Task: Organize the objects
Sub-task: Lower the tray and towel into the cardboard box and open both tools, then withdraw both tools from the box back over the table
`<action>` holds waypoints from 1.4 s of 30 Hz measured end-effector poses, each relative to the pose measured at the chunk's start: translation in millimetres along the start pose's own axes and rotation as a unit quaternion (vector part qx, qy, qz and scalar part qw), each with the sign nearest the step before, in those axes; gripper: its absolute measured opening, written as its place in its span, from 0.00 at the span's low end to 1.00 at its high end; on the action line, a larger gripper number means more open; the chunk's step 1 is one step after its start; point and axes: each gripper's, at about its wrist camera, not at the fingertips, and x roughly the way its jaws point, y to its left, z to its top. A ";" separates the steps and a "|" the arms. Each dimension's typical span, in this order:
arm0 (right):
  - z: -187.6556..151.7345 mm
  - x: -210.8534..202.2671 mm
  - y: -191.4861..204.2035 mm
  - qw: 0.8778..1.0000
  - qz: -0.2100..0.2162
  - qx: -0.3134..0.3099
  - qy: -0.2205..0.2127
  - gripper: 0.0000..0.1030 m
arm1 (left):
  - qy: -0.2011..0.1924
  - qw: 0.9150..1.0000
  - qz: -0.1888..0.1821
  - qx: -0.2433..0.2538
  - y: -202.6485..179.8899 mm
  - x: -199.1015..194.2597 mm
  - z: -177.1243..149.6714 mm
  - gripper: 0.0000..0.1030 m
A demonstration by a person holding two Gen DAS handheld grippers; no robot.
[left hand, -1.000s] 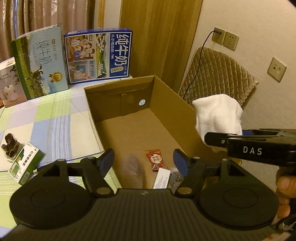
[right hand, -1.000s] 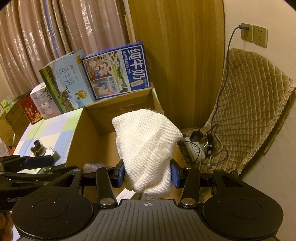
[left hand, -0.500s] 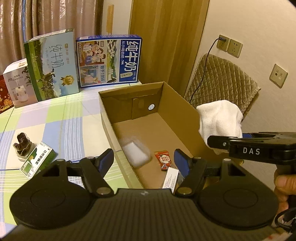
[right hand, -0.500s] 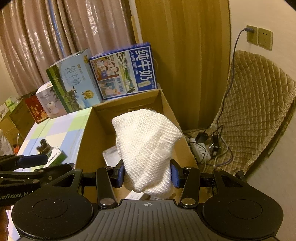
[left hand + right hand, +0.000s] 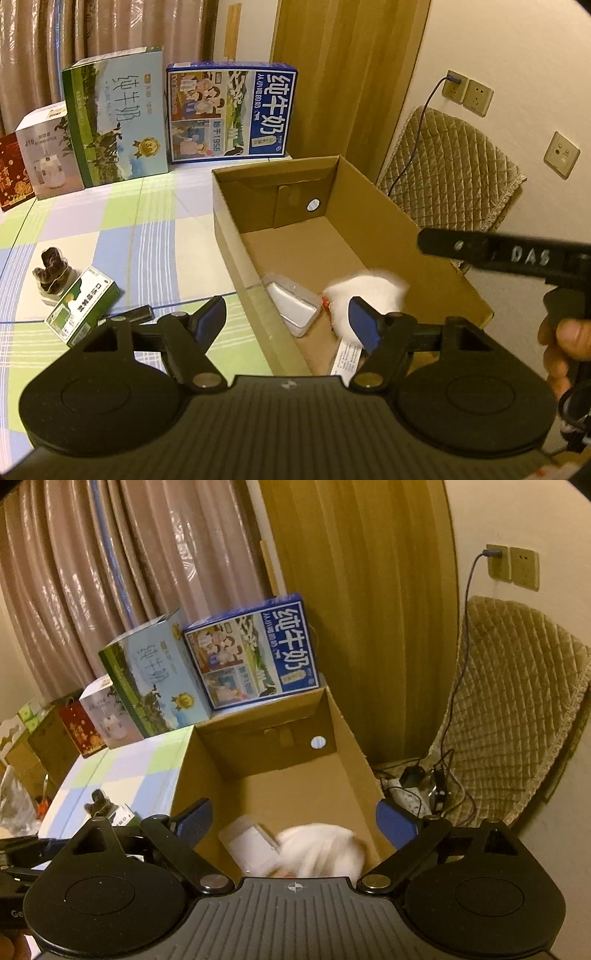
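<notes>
Left wrist view
Left hand-held gripper (image 5: 288, 321): jaws spread wide and empty, hovering over the near left wall of the cardboard box (image 5: 436, 254), half over the surface (image 5: 110, 236); judged to be standing by.
White cloth (image 5: 369, 291): soft, knitted and crumpled, blurred in this frame; it sits inside the box just ahead of the gripper's right finger, apparently just deposited there as its sorted place.
Clear plastic case (image 5: 293, 308): rigid, flat and rectangular with rounded corners; it lies on the box floor directly ahead, between the fingers and touching or nearly touching the cloth.
Paper slip (image 5: 347, 356): thin, printed, flat on the box floor just inside the right finger.
Green carton (image 5: 83, 306): small, sharp-edged printed cardboard, lying flat on the checked tablecloth ahead-left of the left finger; judged still to be sorted.
Dark figurine (image 5: 51, 269): lumpy, glossy brown on a pale base, beyond the green carton.
Right hand-held gripper (image 5: 517, 254): matt black body seen side-on at far right, above the box's right wall.

Right wrist view
Right hand-held gripper (image 5: 293, 821): jaws fully spread with nothing between the blue pads, held above the near end of the box.
White cloth (image 5: 321, 849): directly below and between the fingers, blurred, beside the clear plastic case (image 5: 247, 843).
Milk cartons (image 5: 255, 657): large glossy printed boxes standing upright beyond the box's far wall.
</notes>
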 end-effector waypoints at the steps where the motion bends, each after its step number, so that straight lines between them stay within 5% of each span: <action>1: -1.0 -3.2 -1.2 1.000 0.000 0.000 0.001 0.90 | 0.000 1.000 0.001 -0.002 1.8 -1.7 -1.9 0.67; 24: -43.8 -86.9 39.7 1.000 0.020 0.012 -0.011 0.96 | -0.006 0.999 0.022 -0.029 21.4 -79.4 -55.7 0.85; 42: -61.3 -111.7 104.6 0.997 0.070 -0.020 -0.017 0.98 | -0.013 0.995 0.081 -0.065 77.4 -141.8 -94.9 0.99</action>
